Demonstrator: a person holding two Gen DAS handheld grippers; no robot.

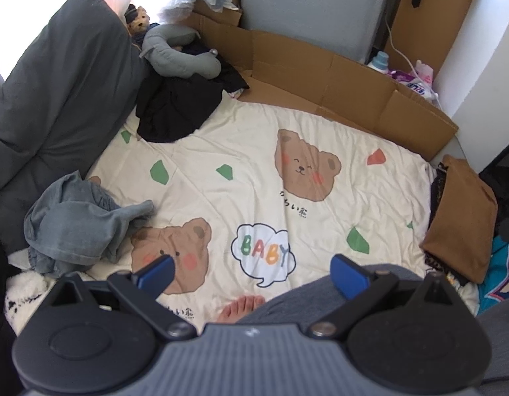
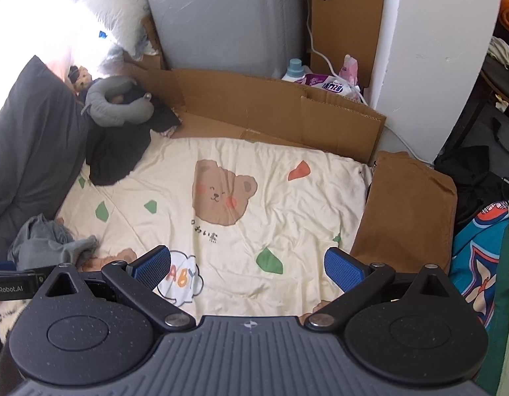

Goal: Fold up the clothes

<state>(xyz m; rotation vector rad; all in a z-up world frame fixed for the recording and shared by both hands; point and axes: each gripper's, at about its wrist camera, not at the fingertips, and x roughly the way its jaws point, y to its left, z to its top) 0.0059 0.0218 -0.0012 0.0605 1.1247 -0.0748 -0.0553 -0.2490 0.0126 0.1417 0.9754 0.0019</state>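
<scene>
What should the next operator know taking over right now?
Left gripper: open, empty, above the bear sheet.
Right gripper: open, empty, above the same sheet.
Grey garment: crumpled at the sheet's left edge, unfolded.
Black clothes: heaped at the far left under a neck pillow.
Brown garment: lying flat at the sheet's right edge, looks folded.
Left: grey garment and black clothes. The grey one looks closest to start with.
</scene>
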